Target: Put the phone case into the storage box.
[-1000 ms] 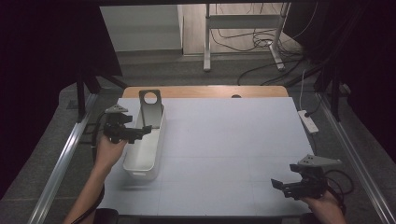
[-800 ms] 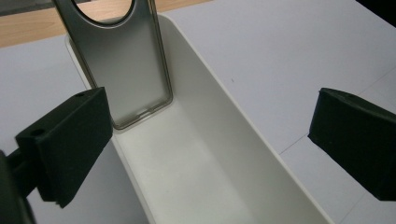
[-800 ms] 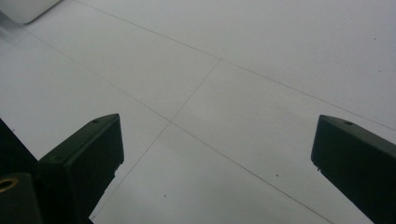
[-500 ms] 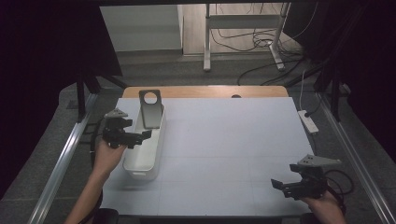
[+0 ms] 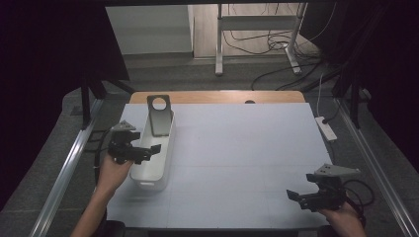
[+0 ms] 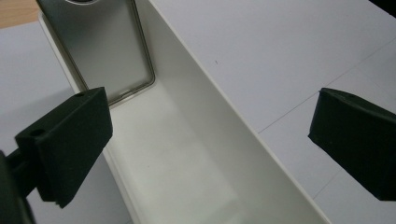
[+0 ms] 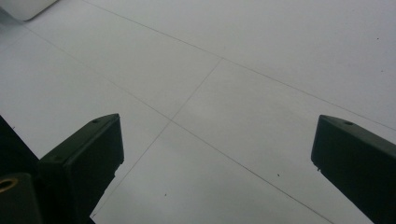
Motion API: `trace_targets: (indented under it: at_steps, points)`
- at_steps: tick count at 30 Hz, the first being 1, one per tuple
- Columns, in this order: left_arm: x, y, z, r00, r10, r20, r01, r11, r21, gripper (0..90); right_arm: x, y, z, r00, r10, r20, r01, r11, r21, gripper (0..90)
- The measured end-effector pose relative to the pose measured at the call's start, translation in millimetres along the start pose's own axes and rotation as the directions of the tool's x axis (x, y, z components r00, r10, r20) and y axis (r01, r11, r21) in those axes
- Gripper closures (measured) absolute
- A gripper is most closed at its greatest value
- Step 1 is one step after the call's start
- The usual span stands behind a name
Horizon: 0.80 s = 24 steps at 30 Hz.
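A long white bin (image 5: 157, 162) lies on the left side of the white table (image 5: 247, 148). A grey metal plate (image 5: 159, 114) with a round hole leans upright in the bin's far end. My left gripper (image 5: 149, 152) hovers open over the bin's left rim. In the left gripper view its jaws stand wide apart over the bin's bare inside (image 6: 177, 158), with the metal plate (image 6: 107, 51) ahead. My right gripper (image 5: 295, 197) is held open near the table's front right corner. Under its jaws in the right gripper view there is only bare table (image 7: 224, 84).
A wooden strip (image 5: 222, 97) borders the table's far edge. A white power strip (image 5: 326, 128) lies off the right edge. Metal rails (image 5: 69, 168) run along both sides. A corner of the bin (image 7: 23, 7) shows at the top left of the right gripper view.
My left gripper has drifted a little toward the person along the bin's left rim. The right gripper has stayed put.
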<state>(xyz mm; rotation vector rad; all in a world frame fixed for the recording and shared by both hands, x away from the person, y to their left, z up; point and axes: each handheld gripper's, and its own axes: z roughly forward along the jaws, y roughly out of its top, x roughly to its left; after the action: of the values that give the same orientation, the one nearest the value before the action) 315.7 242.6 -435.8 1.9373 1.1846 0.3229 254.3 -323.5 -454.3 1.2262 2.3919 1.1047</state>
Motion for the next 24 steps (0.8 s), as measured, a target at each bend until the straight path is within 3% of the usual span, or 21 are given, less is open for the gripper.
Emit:
trace_targets:
  at_steps: [24]
  points:
    - [-10.8,-19.8,-16.5,1.0,0.002,0.004,-0.001,0.9997,-0.026,0.4,0.1,-0.1,-0.1,1.0,-0.003,-0.001,0.003,1.0,-0.001,2.7]
